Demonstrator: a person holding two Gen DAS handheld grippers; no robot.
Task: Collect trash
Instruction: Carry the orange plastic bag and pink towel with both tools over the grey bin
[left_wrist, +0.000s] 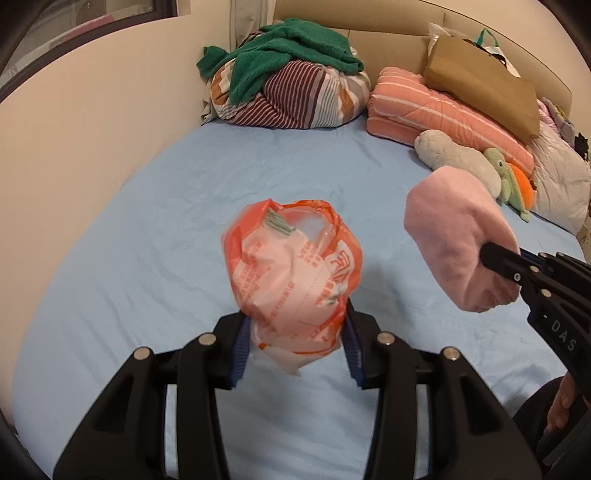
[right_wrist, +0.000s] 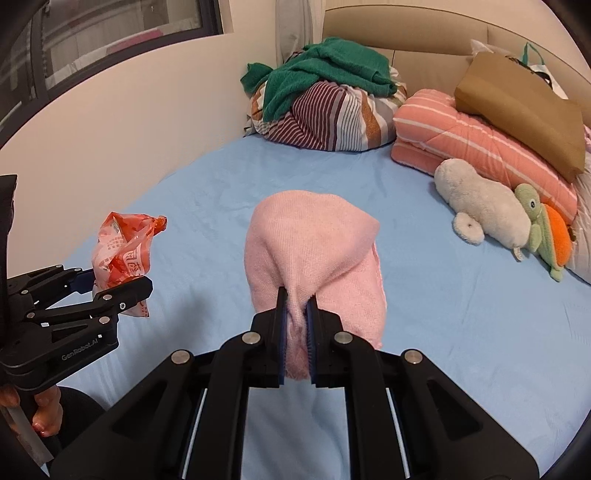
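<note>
My left gripper (left_wrist: 295, 332) is shut on a crumpled orange-and-white plastic bag (left_wrist: 291, 277) and holds it above the blue bed sheet (left_wrist: 147, 229). The bag also shows in the right wrist view (right_wrist: 122, 254), with the left gripper (right_wrist: 110, 286) at the far left. My right gripper (right_wrist: 296, 314) is shut on a pink knitted cloth (right_wrist: 314, 251), lifted above the sheet. In the left wrist view the pink cloth (left_wrist: 458, 240) hangs at the right from the right gripper (left_wrist: 496, 260).
A striped bundle with a green towel (left_wrist: 295, 74) lies at the bed's head by the wall. A folded pink striped quilt (left_wrist: 443, 107), a brown paper bag (left_wrist: 484, 81) and plush toys (left_wrist: 461, 158) line the right side.
</note>
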